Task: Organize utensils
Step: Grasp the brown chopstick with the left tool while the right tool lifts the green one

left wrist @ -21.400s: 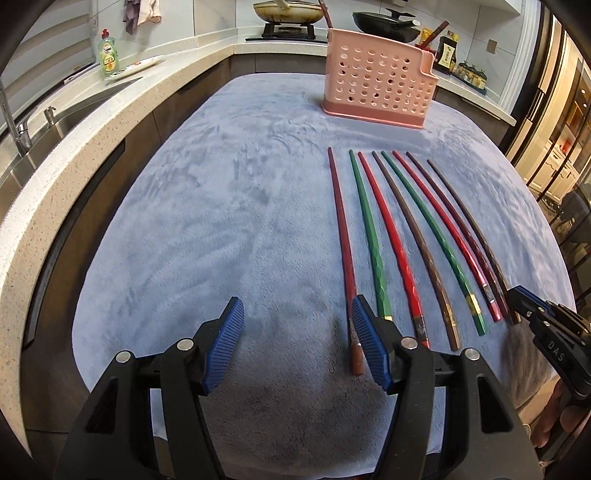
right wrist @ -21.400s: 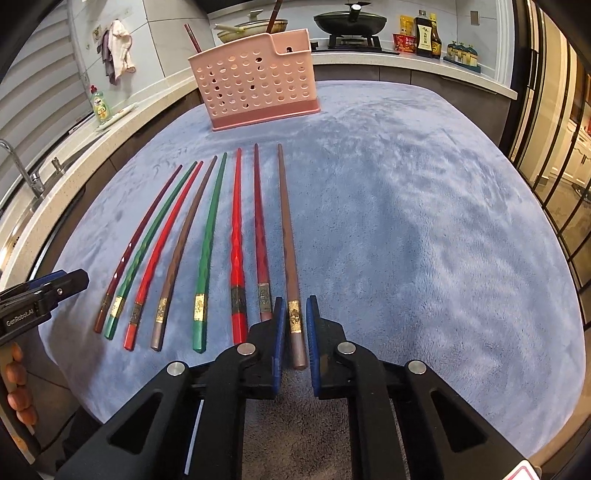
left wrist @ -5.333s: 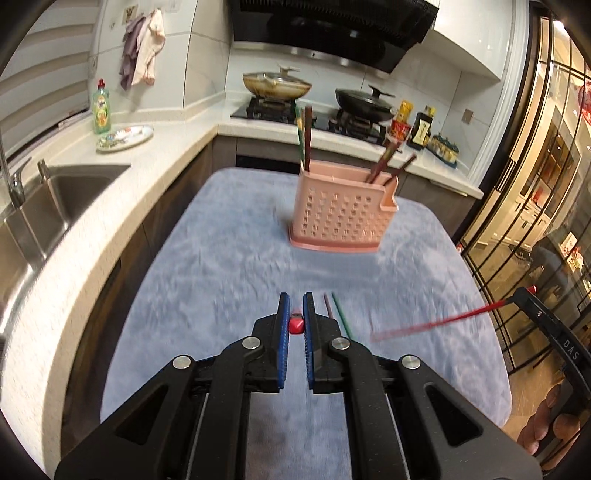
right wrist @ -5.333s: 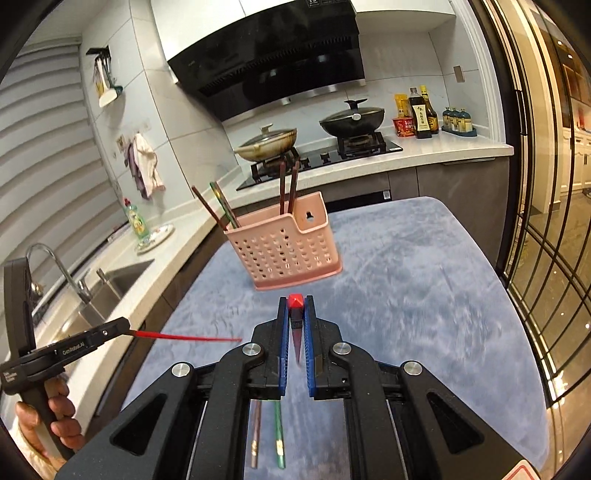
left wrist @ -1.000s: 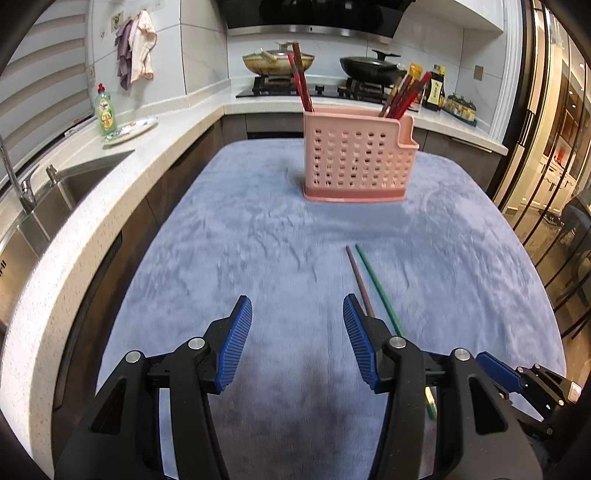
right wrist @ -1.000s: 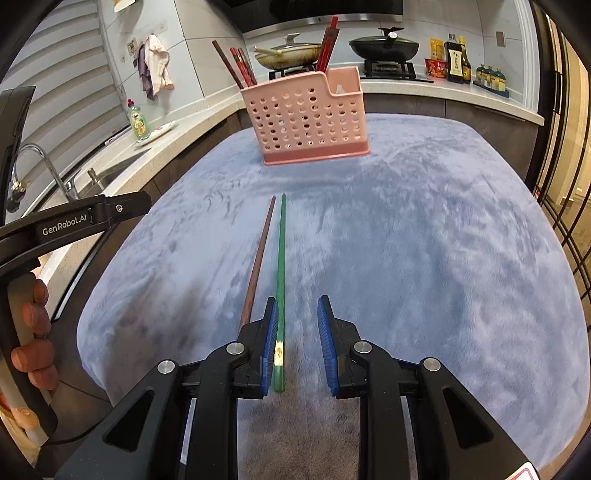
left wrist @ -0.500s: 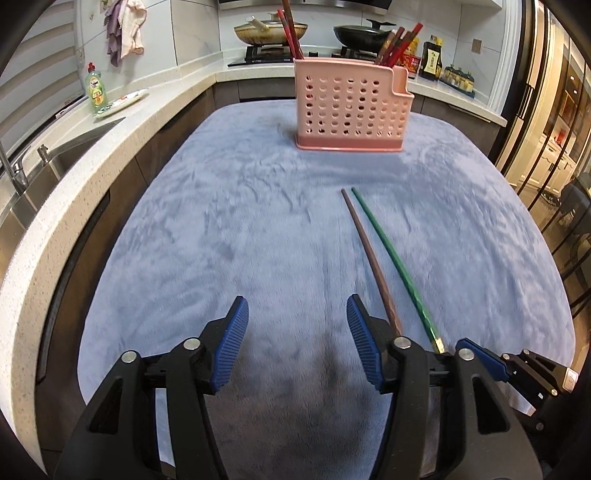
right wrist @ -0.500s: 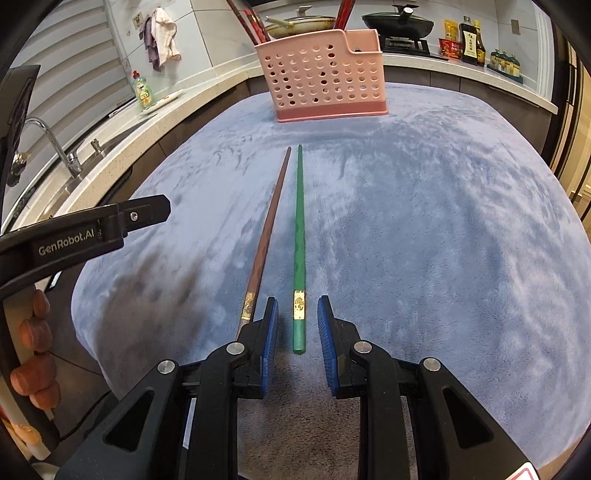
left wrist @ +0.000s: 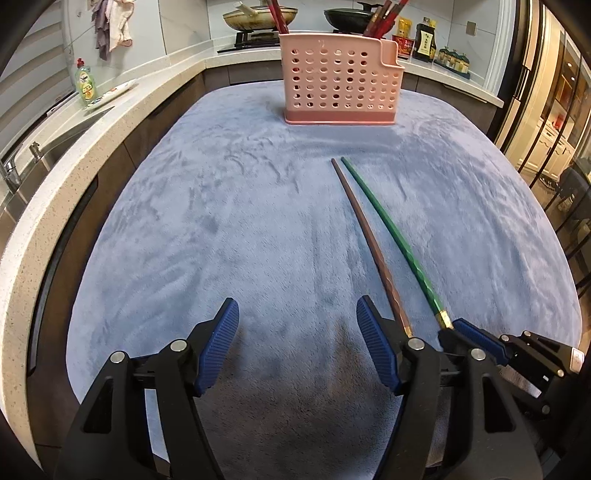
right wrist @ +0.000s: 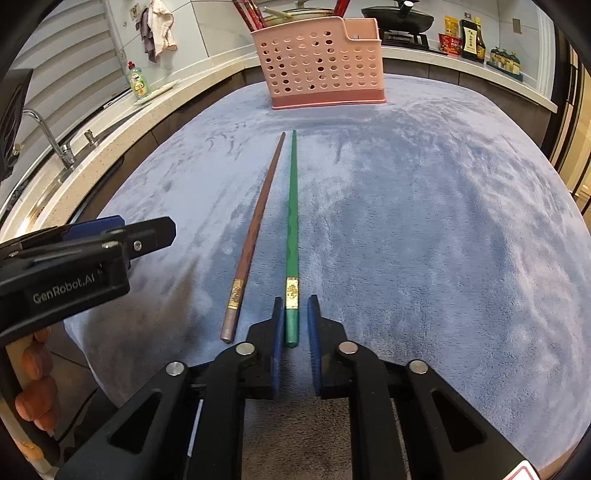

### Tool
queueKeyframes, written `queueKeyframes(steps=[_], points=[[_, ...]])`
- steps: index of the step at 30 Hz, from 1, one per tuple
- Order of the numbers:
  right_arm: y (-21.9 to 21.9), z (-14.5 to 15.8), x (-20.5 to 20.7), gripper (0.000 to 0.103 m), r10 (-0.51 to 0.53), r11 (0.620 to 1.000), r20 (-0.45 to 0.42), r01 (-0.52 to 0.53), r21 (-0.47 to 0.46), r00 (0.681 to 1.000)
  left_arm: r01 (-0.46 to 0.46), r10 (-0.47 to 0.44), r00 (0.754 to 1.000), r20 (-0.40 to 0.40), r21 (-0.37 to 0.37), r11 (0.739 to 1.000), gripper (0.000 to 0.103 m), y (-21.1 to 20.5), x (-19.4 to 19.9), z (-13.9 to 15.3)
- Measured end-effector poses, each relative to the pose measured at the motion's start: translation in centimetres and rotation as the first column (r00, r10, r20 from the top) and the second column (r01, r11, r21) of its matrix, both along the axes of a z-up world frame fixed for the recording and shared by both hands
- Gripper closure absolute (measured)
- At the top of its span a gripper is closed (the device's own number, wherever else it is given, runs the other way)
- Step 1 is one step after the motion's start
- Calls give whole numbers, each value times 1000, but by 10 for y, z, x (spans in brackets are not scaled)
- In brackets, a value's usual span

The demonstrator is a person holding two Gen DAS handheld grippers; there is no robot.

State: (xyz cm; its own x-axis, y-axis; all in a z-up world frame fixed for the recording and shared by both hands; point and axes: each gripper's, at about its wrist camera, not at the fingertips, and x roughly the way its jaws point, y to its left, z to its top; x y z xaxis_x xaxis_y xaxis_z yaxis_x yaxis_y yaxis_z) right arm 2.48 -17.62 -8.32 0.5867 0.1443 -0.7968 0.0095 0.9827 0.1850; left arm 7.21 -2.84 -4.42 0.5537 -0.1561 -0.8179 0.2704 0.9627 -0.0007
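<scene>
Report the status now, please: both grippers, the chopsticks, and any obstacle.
Right gripper jaws open, straddling green chopstick end. Left gripper open wide, empty, beside brown chopstick. Both chopsticks flat on cloth; path to pink basket unobstructed.

Two chopsticks (right wrist: 291, 221) lay side by side on the cloth (right wrist: 424, 221), before the basket (right wrist: 317, 62), which held more chopsticks (left wrist: 384, 16); the stove (left wrist: 255, 37) stood behind.

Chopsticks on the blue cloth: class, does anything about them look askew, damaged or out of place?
Nothing stands out. The brown chopstick and green chopstick lie flat, side by side and undamaged, tips toward the pink basket. They simply await sorting; the right gripper straddles the green one's end.
</scene>
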Motion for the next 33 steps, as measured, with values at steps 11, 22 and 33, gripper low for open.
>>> queueKeyframes(steps=[11, 22, 33], points=[[-24, 3, -15, 96, -85, 996, 16, 84, 15, 996, 42, -42, 998, -36, -3, 999, 25, -16, -9, -10], [-40, 0, -26, 96, -132, 991, 5, 131, 36, 991, 97, -102, 990, -99, -57, 994, 30, -36, -18, -26], [-40, -1, -26, 96, -129, 991, 4, 129, 41, 992, 126, -129, 987, -96, -33, 991, 76, -40, -18, -31]])
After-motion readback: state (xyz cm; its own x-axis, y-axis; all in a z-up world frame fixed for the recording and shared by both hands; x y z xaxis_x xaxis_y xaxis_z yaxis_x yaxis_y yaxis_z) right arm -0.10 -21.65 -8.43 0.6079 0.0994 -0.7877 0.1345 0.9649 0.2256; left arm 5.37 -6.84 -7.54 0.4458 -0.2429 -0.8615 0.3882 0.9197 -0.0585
